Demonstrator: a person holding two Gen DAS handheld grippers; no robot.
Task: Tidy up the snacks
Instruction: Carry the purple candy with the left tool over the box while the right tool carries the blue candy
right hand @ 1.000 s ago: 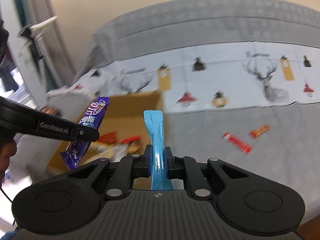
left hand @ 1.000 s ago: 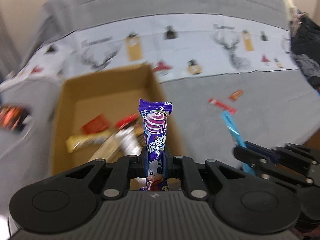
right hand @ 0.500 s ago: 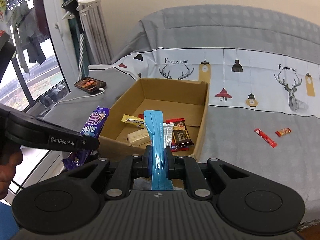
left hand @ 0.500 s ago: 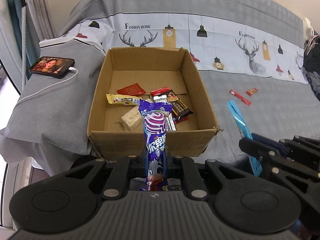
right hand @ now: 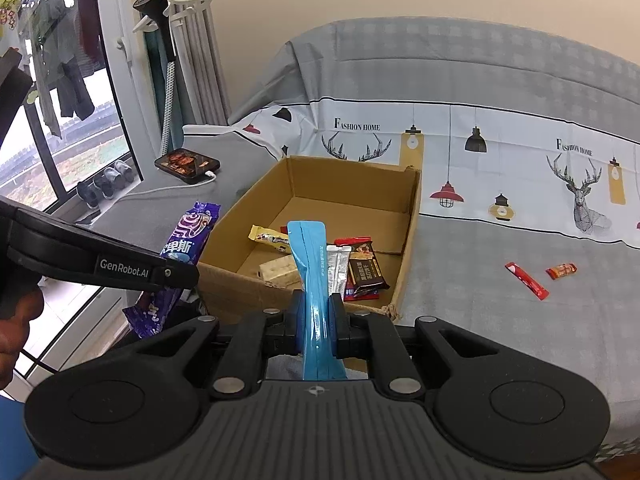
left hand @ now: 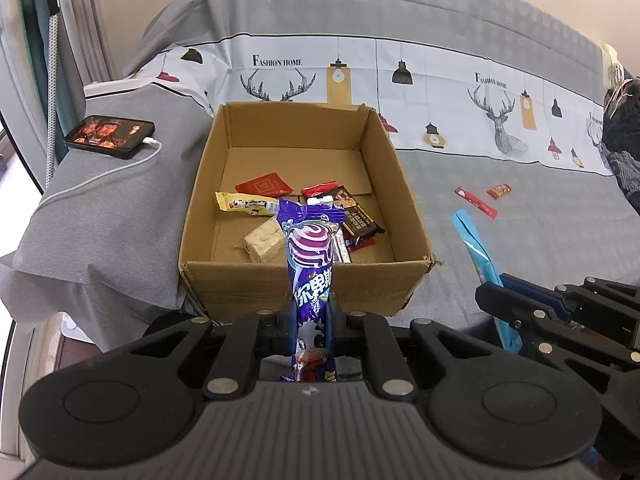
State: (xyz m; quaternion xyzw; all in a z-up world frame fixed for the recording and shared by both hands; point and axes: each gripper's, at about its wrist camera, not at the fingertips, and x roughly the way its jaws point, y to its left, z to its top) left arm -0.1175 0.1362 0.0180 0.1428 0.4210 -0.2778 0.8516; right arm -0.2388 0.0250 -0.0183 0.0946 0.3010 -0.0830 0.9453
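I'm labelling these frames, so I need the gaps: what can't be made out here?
- Purple snack packet: its lower end is hidden behind the left claw body in the left wrist view.
- Blue packet: its bottom is cut off by the right claw body in the right wrist view.
- Cardboard box: the near wall hides the floor just behind it.
- Two red wrappers on the sofa: print too small to read.

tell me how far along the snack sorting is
Several snacks already lie in the cardboard box. The left gripper holds a purple packet, the right gripper a blue packet. Two red snacks remain on the sofa cover.
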